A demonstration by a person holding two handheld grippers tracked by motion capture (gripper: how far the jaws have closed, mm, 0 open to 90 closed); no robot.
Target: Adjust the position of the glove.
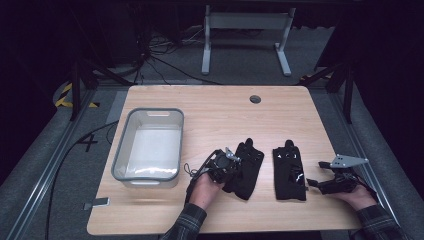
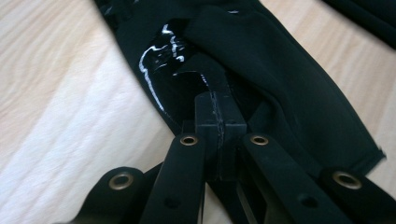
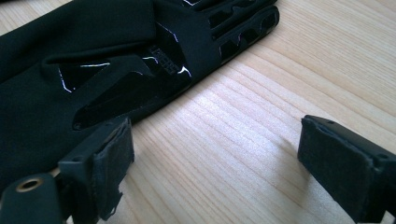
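In the high view, two black gloves lie at lower centre of the worktop (image 1: pixel 220 107), a grey bin (image 1: pixel 150 145) to their left, probably their destination. In the left gripper view, the left gripper (image 2: pixel 218 122) is clamped on the left glove (image 2: pixel 280 79), apparently to lift it. In the right gripper view, the right gripper (image 3: pixel 215 154) waits, jaws apart, beside the right glove (image 3: pixel 93 56).

black gloves (image 1: pixel 289 172), pale wood-grain table (image 1: pixel 215 112), grey bin (image 1: pixel 150 145).

Two black gloves (image 1: pixel 245 167) (image 1: pixel 289 172) (flat, side-by-side)
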